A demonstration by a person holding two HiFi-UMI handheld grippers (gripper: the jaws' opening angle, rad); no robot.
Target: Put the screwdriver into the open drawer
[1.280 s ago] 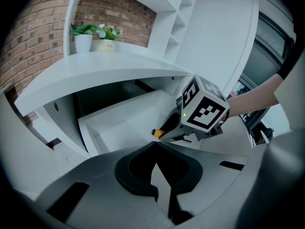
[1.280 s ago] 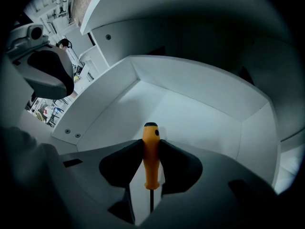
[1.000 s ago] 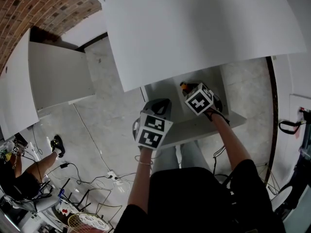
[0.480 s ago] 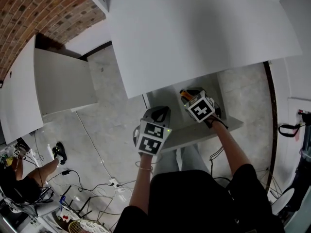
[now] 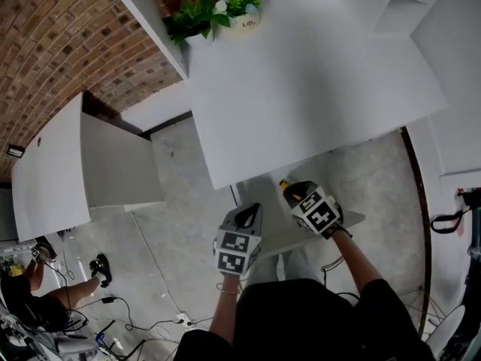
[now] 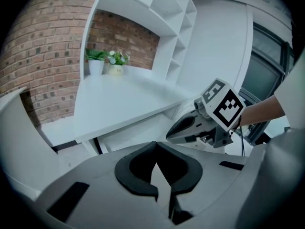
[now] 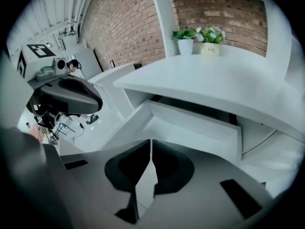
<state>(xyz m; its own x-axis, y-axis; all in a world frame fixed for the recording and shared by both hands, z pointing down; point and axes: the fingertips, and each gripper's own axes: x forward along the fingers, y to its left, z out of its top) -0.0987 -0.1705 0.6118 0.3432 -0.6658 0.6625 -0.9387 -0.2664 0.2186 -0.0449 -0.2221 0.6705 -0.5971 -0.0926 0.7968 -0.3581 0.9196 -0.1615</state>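
Head view: the left hand-held gripper (image 5: 250,213) and the right hand-held gripper (image 5: 295,192) hang side by side over the open drawer (image 5: 349,218), which sticks out from under the white counter (image 5: 301,74). The screwdriver (image 5: 285,184) lies in the drawer, only its orange end peeking out just past the right one's nose.

Left gripper view: jaw tips pressed together, nothing in them.

Right gripper view: jaws have just been closing and now sit together, empty, with the drawer's pale inside beyond them.
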